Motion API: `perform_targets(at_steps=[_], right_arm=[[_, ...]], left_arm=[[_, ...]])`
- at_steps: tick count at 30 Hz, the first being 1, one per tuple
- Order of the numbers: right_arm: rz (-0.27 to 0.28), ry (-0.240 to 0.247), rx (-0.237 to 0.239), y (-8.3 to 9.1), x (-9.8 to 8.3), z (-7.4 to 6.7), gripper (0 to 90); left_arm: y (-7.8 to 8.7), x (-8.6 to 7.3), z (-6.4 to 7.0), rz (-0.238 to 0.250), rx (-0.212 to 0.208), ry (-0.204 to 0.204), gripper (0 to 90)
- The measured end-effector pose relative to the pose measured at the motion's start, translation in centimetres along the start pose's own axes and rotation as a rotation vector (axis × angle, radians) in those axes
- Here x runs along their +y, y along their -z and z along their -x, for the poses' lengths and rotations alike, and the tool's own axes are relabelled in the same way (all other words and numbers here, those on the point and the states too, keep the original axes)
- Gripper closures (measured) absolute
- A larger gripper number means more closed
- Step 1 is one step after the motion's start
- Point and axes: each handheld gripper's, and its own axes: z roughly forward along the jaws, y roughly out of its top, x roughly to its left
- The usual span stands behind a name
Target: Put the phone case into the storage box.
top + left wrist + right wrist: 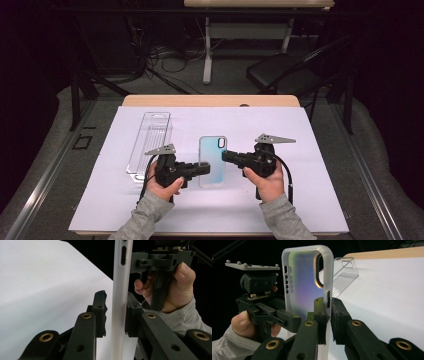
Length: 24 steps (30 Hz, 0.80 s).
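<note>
My right gripper pinched the phone case by its edge, holding it above the white sheet. My left gripper straddled the opposite edge with a visible gap, seemingly letting go so one hand carried it.

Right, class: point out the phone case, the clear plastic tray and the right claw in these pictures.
phone case [302, 282], right gripper view, on its iridescent back panel.
clear plastic tray [150, 142], high view, on its ribbed floor.
right claw [328, 320], right gripper view, midway between its fingertips, at the case's edge.
</note>
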Motion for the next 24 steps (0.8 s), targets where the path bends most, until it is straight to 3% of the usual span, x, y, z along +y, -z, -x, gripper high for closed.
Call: perform_targets(at_steps=[8,18,24], right_arm=[[0.000,0.007,-0.030,0.06,-0.09,0.15,84.0],[0.009,0.040,-0.082,0.17,-0.19,0.13,83.9],[0.021,0.068,-0.124,0.21,-0.30,0.01,83.9]], left_arm=[[0.10,0.09,-0.12,0.009,0.003,-0.001,65.6],[0.17,0.18,-0.37,0.046,0.084,-0.040,53.0],[0.20,0.19,-0.41,0.059,0.130,-0.072,50.0]])
